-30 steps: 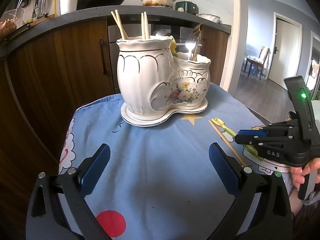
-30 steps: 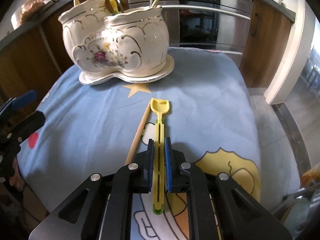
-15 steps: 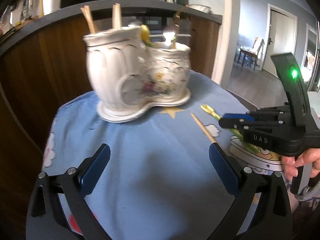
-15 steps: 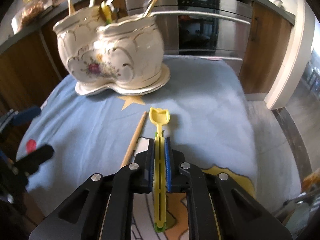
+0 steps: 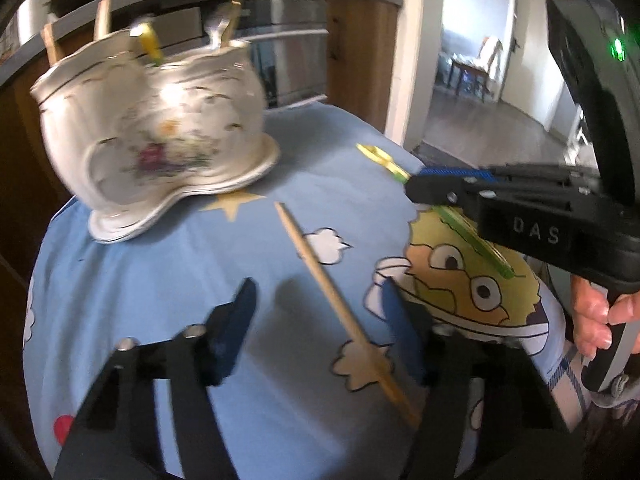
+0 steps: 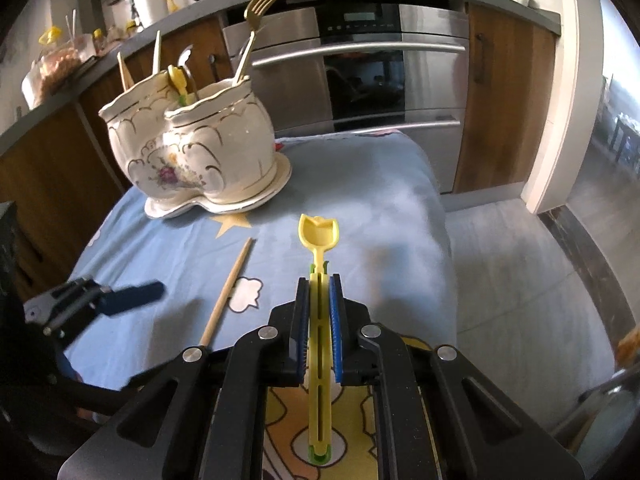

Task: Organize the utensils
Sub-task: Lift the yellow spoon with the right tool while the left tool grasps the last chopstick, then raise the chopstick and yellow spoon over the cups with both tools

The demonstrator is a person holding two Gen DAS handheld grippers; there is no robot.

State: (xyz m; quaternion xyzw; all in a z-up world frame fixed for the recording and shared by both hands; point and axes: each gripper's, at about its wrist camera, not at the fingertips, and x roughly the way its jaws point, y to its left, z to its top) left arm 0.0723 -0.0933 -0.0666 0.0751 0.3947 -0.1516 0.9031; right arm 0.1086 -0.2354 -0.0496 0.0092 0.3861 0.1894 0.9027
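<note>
Utensils are mostly put away already: the white double-bodied ceramic holder with gold trim and a flower print [image 6: 200, 152], in the upper left of the right wrist view, has wooden chopsticks [image 6: 138, 62], a gold fork [image 6: 256, 20] and a small yellow piece standing in it. Two things are still out on the worktop's blue cartoon-print cloth [image 6: 360, 184]. One is the yellow plastic spoon with a slotted handle [image 6: 319, 264], clamped at mid-handle in the closed jaws of the right gripper [image 6: 319, 312], bowl pointing up-frame toward the holder. The other is a single wooden chopstick [image 5: 340, 304], lying flat at lower centre of the left wrist view between the half-spread jaws of the left gripper [image 5: 320, 332], which have just been closing but do not yet press on it. I'd judge both still need dropping into the holder.
</note>
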